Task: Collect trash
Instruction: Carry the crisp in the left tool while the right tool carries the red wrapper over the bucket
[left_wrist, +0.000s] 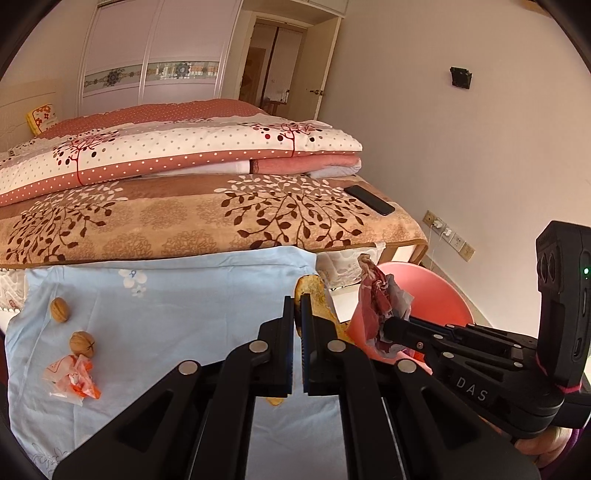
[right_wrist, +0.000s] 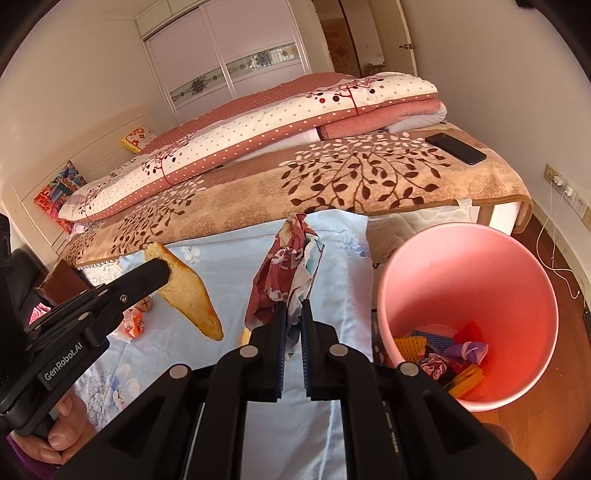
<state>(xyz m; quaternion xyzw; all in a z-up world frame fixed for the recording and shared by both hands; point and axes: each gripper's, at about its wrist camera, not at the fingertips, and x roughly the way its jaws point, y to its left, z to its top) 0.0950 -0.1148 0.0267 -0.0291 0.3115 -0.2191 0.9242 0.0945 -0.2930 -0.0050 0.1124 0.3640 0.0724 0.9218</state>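
Far to my left, on the pale blue sheet (left_wrist: 177, 314) spread over the bed, lie two walnuts (left_wrist: 60, 309) and, just beside the nearer one, an orange-and-white wrapper (left_wrist: 72, 378). None of that is picked up yet, and it is easy to forget while both hands are full.

My left gripper (left_wrist: 297, 306) has its fingers closed on a piece of bread crust (right_wrist: 188, 291), held up off the sheet. The grip sits on one end only, and the long tapered part hangs free below. I judge the crust could snap or crumble at the pinch and fall back on the sheet, scattering crumbs that fingers cannot gather. A sudden swing would make that worse.

Next comes my right gripper (right_wrist: 293, 314), its fingers closed on a crumpled red-patterned wrapper (right_wrist: 286, 273) that stands up above the tips. It looks light and springy, and only the lower fold is caught, so it may slide out on the way.

To the right stands the pink bin (right_wrist: 524, 258) on the floor, just beside the bed, with coloured scraps already at the bottom. The wrapper is not yet over its mouth. If I let go too early, it lands on the sheet or between bed and bin. My two grippers are near each other, so crossing toward the bin together risks a knock.
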